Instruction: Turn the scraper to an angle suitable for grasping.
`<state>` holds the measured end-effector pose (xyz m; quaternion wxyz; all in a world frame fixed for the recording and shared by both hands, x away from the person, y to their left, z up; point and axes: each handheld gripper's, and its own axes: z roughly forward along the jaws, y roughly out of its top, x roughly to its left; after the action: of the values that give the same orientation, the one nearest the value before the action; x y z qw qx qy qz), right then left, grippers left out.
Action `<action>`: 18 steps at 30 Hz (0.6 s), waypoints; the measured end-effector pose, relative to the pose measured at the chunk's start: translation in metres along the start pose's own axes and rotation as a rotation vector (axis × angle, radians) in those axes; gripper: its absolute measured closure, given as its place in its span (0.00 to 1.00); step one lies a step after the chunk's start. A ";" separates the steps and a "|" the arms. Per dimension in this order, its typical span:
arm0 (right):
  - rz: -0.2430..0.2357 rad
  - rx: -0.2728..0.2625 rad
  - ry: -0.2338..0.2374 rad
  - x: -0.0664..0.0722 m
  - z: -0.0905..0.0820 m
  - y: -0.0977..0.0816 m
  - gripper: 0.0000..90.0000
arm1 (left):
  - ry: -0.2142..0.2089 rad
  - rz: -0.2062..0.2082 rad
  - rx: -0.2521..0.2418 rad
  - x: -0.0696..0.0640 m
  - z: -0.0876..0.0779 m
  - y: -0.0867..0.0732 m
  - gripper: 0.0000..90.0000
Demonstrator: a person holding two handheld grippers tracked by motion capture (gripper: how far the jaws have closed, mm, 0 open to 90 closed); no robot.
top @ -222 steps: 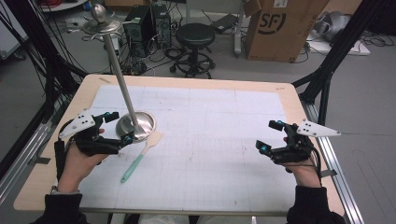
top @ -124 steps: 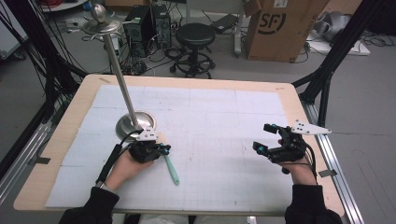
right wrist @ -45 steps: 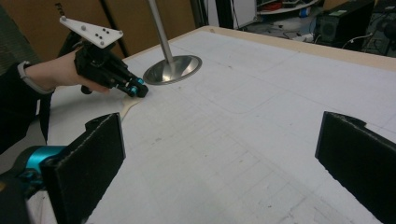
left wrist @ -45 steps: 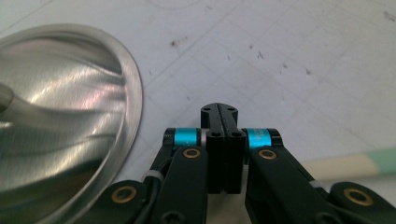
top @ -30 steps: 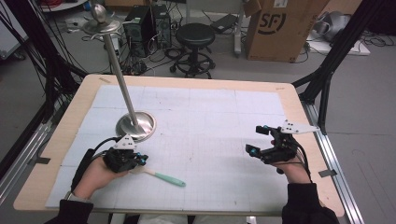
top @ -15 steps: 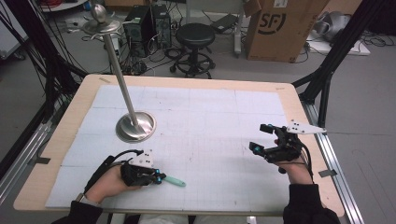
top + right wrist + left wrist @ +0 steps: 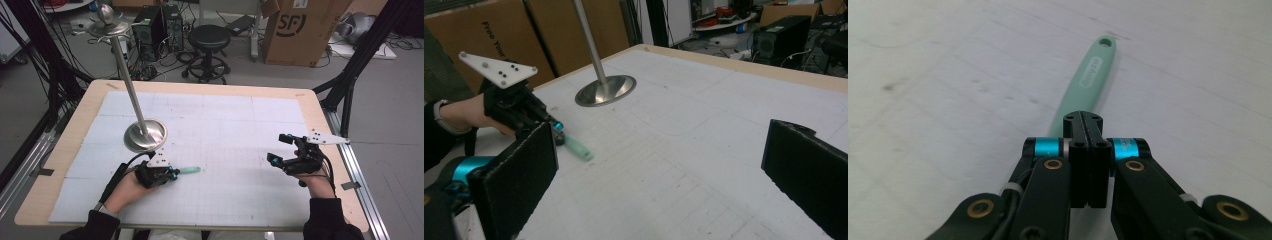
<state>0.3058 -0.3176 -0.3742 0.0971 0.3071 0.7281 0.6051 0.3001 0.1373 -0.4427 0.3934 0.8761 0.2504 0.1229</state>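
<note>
Left gripper view: spatula handle (image 7: pixel 1083 85) btw. shut left tongs (image 7: pixel 1083 120)

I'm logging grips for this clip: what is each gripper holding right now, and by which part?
The left gripper is shut on the green spatula, gripping its handle near the blade end. The right gripper is open and holds nothing.

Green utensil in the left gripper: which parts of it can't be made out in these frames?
- Green utensil, left gripper view: its working end is hidden behind the shut left gripper.
- High view: the handle lettering is too small to read; that gripper's body covers the held end.
- Right gripper view: the handle tip is blurred.
</note>
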 end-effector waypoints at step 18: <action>-0.004 0.010 -0.010 -0.001 0.001 -0.001 0.01 | 0.068 -0.118 -0.101 0.037 -0.041 0.003 1.00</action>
<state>0.3068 -0.3174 -0.3754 0.1004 0.3092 0.7313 0.5996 0.3158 0.1811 -0.4128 0.4349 0.8341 0.3081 0.1420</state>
